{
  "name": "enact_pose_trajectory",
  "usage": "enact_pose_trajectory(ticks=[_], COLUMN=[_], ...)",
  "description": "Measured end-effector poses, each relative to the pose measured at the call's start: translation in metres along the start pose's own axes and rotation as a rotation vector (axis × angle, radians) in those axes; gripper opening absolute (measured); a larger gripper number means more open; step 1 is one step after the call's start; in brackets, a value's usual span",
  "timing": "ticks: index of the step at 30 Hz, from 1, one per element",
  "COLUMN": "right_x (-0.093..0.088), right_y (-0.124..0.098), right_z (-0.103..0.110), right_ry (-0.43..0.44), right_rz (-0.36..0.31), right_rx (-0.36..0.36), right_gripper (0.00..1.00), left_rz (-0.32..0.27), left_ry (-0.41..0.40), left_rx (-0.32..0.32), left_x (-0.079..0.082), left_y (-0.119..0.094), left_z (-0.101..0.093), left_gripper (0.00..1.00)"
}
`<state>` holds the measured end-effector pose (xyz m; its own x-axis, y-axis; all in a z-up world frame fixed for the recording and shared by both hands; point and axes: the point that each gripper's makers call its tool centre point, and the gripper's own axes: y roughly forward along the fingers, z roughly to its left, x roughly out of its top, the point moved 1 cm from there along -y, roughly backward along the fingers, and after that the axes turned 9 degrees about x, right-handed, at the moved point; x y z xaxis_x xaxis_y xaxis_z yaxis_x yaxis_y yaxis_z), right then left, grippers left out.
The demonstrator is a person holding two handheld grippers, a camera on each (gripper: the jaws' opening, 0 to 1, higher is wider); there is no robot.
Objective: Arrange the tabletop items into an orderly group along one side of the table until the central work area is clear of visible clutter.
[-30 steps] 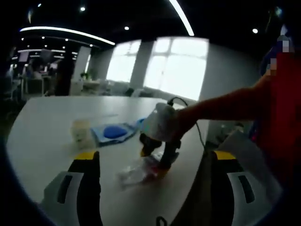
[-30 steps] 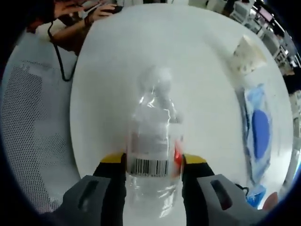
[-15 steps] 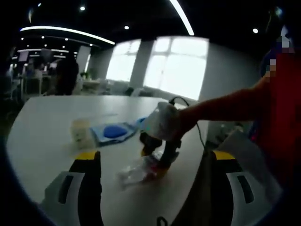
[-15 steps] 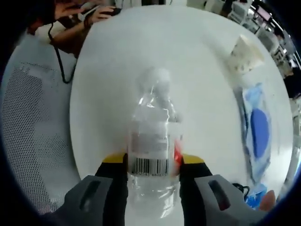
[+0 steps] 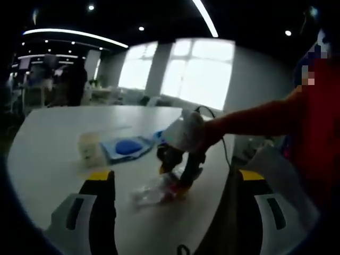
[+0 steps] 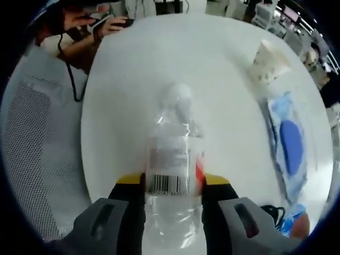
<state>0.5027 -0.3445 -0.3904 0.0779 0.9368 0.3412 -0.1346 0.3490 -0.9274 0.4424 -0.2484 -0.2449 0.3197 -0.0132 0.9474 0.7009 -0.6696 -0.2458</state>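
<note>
**Bottle gripped at the table's near edge**

Table (image 6: 212, 69): white, round-edged top. In the right gripper view its curved edge runs down the left side, with a grey mesh surface beyond it.

Person: an orange sleeve (image 5: 255, 119) reaches in from the right of the left gripper view, the hand on the right gripper. Another person's hand (image 6: 109, 24) rests at the table's far edge in the right gripper view.

Right gripper (image 6: 173, 183): yellow-tipped jaws closed on the bottle from both sides. In the left gripper view it stands over the bottle near the right-hand table edge.

Left gripper (image 5: 171, 178): jaws spread wide, nothing between them, held above the table's near edge.

Pouch (image 6: 287, 146): clear blue packet with a dark blue oval inside, lying flat near the table's right edge in the right gripper view.

Bottle (image 6: 172, 159): clear plastic, lying flat, barcode label up, white cap pointing toward the table's middle, body between the right jaws.

Cup (image 6: 267, 62): pale paper cup, just beyond the pouch, toward the far right edge.
</note>
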Motion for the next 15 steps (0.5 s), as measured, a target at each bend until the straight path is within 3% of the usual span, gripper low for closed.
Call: enact_pose_trajectory(ticks=[6,15], right_x=[0.002,-0.0012], right_y=[-0.0072,-0.0049], right_z=[-0.0009,0.0004], right_ry=[0.011,0.019], right_rz=[-0.057,-0.031], right_rx=[-0.001,-0.001], right_gripper=[0.39,0.4], left_rz=[0.009,0.017], left_ry=[0.003,0.004], left_rx=[-0.003,-0.009], left_x=[0.0008,-0.0004], left_y=[0.0032,0.0055], left_z=[-0.0001,-0.0024], left_gripper=[0.9,0.89])
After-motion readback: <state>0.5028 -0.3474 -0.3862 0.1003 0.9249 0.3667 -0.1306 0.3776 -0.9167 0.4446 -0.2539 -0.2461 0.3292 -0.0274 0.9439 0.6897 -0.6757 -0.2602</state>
